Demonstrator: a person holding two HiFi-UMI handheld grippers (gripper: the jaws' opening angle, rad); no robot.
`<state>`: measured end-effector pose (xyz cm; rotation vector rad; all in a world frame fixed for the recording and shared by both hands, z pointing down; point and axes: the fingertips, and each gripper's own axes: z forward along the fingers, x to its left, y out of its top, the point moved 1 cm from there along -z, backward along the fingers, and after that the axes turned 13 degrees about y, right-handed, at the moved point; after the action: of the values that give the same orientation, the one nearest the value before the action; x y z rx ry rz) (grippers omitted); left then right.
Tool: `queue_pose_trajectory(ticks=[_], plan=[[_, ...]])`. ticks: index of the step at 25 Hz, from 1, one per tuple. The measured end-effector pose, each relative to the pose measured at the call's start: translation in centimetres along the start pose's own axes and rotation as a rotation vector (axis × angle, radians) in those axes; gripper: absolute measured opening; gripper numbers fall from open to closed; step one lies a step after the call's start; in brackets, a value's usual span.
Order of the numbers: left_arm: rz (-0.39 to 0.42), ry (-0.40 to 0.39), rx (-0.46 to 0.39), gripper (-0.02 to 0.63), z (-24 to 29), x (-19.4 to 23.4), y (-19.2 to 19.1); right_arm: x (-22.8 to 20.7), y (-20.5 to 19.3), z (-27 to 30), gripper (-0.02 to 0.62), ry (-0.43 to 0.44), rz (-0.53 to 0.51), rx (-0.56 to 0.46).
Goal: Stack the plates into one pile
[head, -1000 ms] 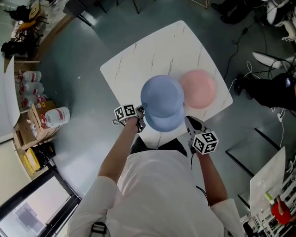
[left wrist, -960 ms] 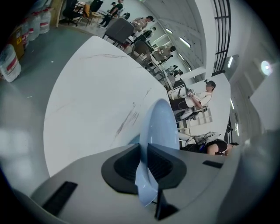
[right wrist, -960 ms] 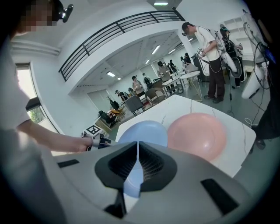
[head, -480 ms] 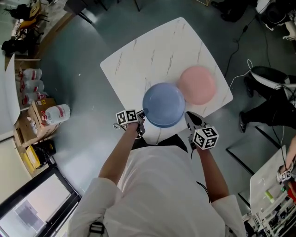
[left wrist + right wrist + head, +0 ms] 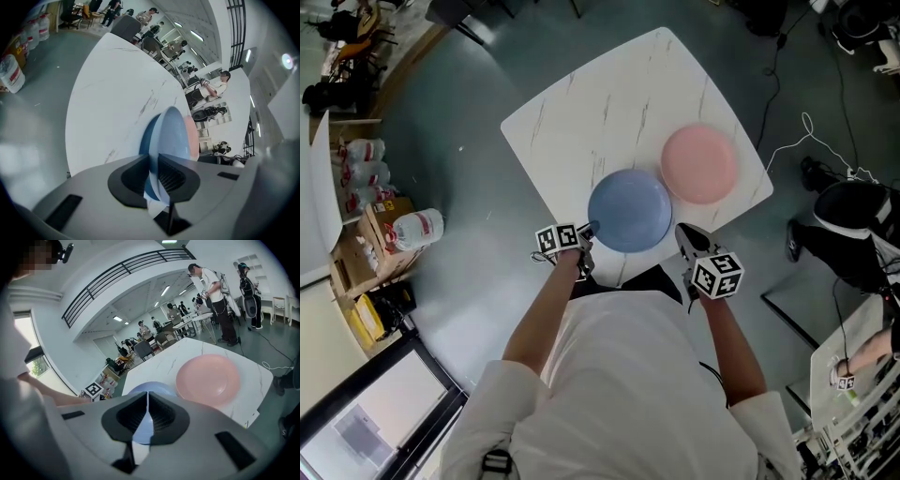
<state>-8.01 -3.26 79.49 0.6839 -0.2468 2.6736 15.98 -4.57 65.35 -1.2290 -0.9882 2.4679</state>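
Nearest, left hand-held gripper clamped on near rim of blue plate. Just right of blue plate, right hand-held gripper pressed together, empty. Beyond, just beside blue plate, pink plate on bench.

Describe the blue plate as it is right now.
The blue plate is round, plain, matte pale blue, plastic-looking, with a shallow raised rim. It is about level at the near edge of the white table, beside the pink plate, rims close or touching. The left tool pinches its near-left rim.
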Motion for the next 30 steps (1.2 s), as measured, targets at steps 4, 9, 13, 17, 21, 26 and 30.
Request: queue_pose_trajectory(ticks=[4, 9, 13, 17, 21, 26, 30], plan=[[0.007, 0.024, -0.011, 0.051, -0.2, 0.2, -0.3, 0.1, -0.1, 0.1, 0.031, 0.003, 0.002, 0.0], [0.067, 0.051, -0.007, 0.142, -0.8, -0.5, -0.9, 0.2, -0.5, 0.4, 0.031, 0.014, -0.002, 0.003], [0.098, 0.068, -0.01, 0.186, -1.4, -0.6, -1.0, 0.3, -0.4, 0.5, 0.031, 0.021, -0.005, 0.0], [0.088, 0.058, -0.026, 0.189, -2.6, -0.4, -1.1, 0.8, -0.9, 0.5, 0.031, 0.029, -0.011, 0.005], [0.09, 0.036, -0.049, 0.189, -3.8, -0.4, -0.9, 1.0, -1.2, 0.7, 0.031, 0.028, -0.021, 0.01], [0.114, -0.008, -0.106, 0.187, -6.1, -0.2, -0.9, 1.5, -1.5, 0.3, 0.031, -0.006, -0.015, -0.007], [0.197, -0.01, -0.177, 0.117, -8.8, -0.1, -1.0, 1.6, -2.1, 0.0, 0.031, -0.049, 0.0, -0.019]])
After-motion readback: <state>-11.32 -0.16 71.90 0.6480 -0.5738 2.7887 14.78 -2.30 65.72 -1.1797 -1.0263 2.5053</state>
